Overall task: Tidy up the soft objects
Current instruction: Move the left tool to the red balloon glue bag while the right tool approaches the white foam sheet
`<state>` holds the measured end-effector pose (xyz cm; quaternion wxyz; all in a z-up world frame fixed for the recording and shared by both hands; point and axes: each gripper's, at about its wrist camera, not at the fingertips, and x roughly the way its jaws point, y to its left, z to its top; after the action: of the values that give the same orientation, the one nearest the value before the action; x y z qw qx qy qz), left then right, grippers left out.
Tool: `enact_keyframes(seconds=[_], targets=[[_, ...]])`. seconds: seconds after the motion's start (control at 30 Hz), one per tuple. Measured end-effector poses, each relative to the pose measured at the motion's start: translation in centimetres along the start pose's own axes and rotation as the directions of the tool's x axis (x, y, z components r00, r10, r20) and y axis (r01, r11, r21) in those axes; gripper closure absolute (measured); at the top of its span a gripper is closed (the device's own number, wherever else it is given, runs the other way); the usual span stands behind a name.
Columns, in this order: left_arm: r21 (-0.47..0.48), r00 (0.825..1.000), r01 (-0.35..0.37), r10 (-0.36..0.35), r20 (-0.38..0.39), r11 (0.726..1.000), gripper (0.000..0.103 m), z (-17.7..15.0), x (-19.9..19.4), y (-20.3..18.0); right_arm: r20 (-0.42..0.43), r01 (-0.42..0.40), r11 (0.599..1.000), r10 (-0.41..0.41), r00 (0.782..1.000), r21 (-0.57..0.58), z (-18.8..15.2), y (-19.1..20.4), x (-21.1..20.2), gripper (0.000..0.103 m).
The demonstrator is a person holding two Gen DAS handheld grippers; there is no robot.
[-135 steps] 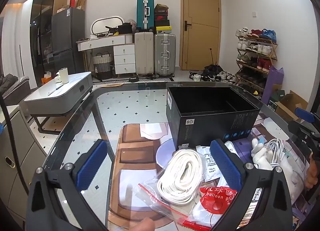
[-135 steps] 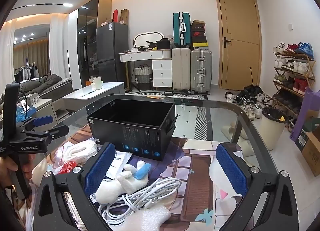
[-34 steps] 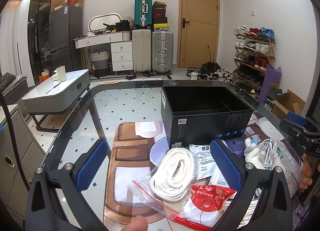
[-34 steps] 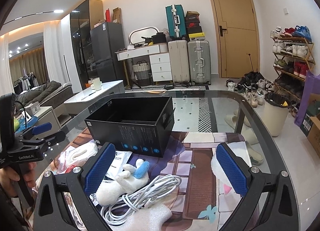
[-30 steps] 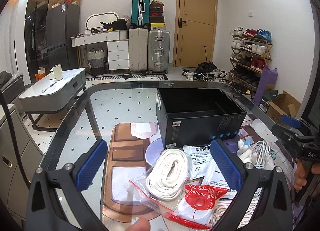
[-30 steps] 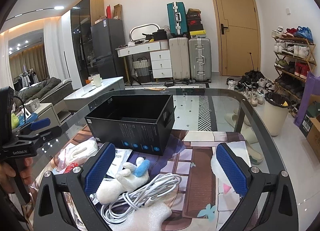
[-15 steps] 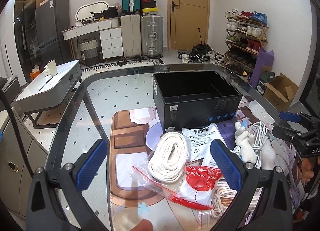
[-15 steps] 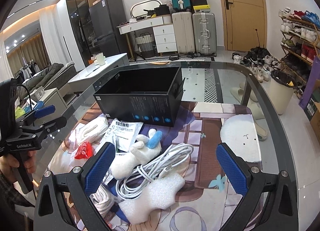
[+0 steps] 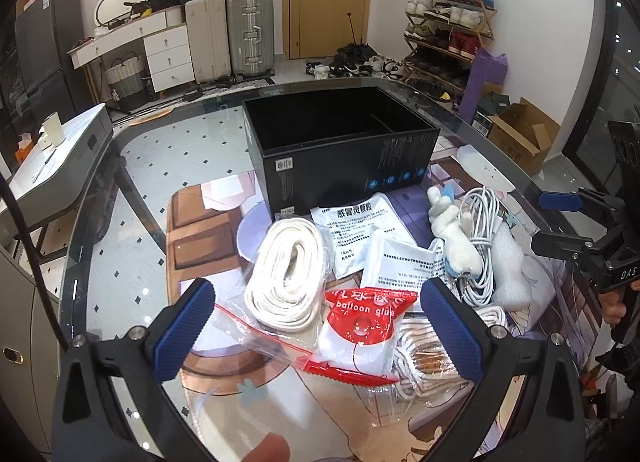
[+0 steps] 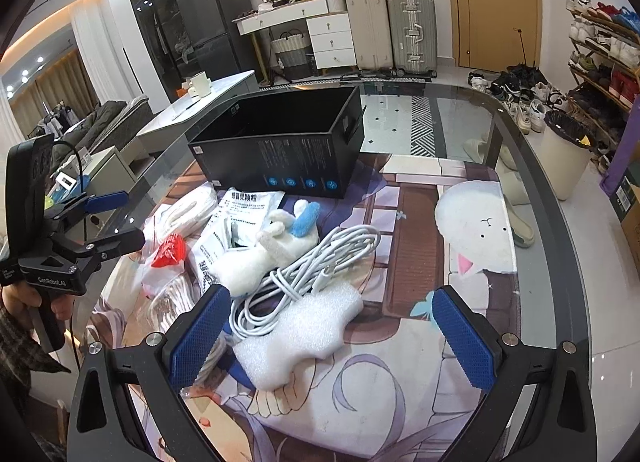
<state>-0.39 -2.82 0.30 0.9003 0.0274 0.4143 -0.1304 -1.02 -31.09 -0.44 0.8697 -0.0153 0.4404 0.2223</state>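
An empty black box stands on the glass table. In front of it lie a bagged coil of white webbing, a red-and-white balloon glue bag, white sachets, a white plush toy, a white cable bundle and a white foam piece. My left gripper hovers open above the webbing and glue bag. My right gripper hovers open over the foam and cable.
The glass table's rim curves round the left and far sides, and its right edge runs close to a bin. A printed mat covers the tabletop. A second bagged rope coil lies under the glue bag.
Both grippers have risen and tilted downward, so the pile of objects sits more fully in view. Nothing on the table has moved, and both grippers stay open.
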Motion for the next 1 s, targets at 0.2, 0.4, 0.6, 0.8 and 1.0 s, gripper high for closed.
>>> enact_keyframes(seconds=[0.2, 0.4, 0.6, 0.8, 1.0], targets=[[0.027, 0.999, 0.026, -0.025, -0.040, 0.999, 0.000, -0.4, 0.7, -0.3, -0.051, -0.014, 1.000, 0.015, 0.999, 0.022, -0.7, 0.0, 0.8, 0.000], [0.064, 0.995, 0.066, -0.061, -0.073, 0.996, 0.000, -0.6, 1.4, -0.9, -0.105, -0.020, 0.998, 0.027, 0.994, 0.067, -0.8, -0.2, 1.6, 0.002], [0.110, 0.990, 0.100, -0.088, -0.110, 0.989, 0.000, -0.5, 2.0, -1.6, -0.182, -0.008, 0.992, 0.031, 0.983, 0.128, -0.5, -0.5, 2.9, 0.018], [0.124, 0.977, 0.158, -0.137, -0.167, 0.980, 0.001, 0.0, 2.9, -1.8, -0.255, -0.005, 0.991, 0.038, 0.966, 0.130, -0.2, -0.3, 3.5, 0.026], [0.133, 0.967, 0.186, -0.157, -0.199, 0.974, 0.004, -0.1, 3.6, -1.8, -0.316, 0.000, 0.993, 0.038, 0.948, 0.119, 0.5, 0.0, 4.3, 0.035]])
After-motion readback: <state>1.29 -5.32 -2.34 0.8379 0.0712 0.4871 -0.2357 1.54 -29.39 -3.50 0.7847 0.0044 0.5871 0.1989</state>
